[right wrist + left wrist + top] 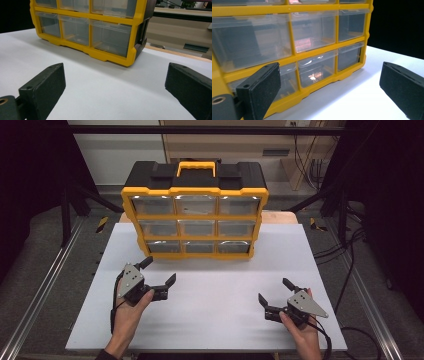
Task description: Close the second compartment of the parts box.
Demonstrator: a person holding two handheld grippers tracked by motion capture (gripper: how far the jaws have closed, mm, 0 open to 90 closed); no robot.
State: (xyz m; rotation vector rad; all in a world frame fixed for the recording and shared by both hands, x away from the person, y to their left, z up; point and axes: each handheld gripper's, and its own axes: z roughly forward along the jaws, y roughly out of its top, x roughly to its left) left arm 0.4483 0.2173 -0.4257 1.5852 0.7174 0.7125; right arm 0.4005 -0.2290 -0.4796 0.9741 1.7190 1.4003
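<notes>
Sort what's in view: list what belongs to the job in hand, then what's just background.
In the job:
- drawer organizer, yellow frame, clear drawers all shut
- left gripper, open, nearest it
- right gripper, open

Background:
- white table
- cables behind
- metal rail beside the table

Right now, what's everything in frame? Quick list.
drawer organizer: 1, yellow frame with black body and yellow handle, far middle of the table
clear drawers: 9, transparent, three rows of three in the organizer, all closed
table: 1, white top, centre
metal rails: 2, grey, along the table's left and right sides
cables: several, black, floor at right
left gripper: 1, black, open, near the organizer's lower left corner
right gripper: 1, black, open, near right of the table
</notes>
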